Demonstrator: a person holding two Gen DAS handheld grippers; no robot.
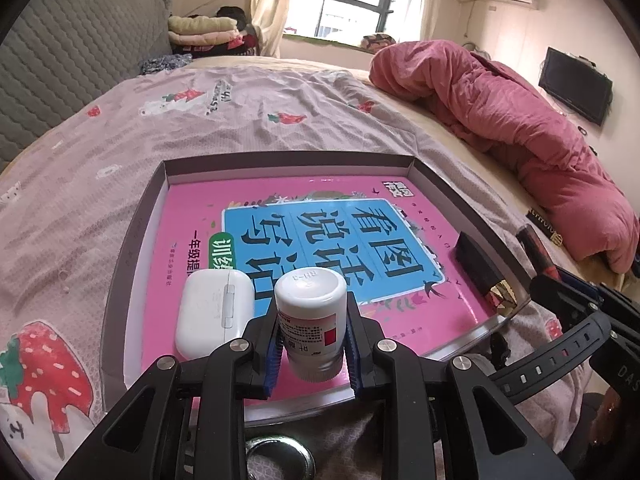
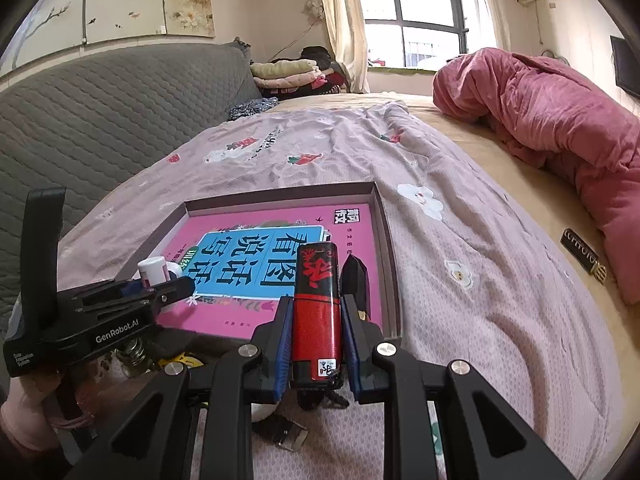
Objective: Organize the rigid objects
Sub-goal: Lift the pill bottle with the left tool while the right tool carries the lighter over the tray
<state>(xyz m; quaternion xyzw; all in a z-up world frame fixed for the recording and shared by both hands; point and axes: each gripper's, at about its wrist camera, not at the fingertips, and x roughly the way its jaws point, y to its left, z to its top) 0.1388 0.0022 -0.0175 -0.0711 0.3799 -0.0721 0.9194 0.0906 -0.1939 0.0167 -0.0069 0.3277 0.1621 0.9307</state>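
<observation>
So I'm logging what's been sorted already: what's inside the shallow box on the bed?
In the shallow box lies a pink book. On it sit a white earbuds case and a black object by the right wall. Anything under the book is hidden.

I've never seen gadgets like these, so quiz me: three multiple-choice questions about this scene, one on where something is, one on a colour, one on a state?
1. Where does the white earbud case lie?
A. In the shallow box, on the pink book
B. On the red quilt
C. On the windowsill

2. What colour is the tube in the right gripper?
A. Green and yellow
B. Red and black
C. All white

3. How is the left gripper?
A. Wide open and empty
B. Closed on the white pill bottle
C. Holding the book

Answers: 1 A, the case rests on the pink book inside the box. 2 B, red body, black top. 3 B, both blue pads press the bottle's sides.
</observation>
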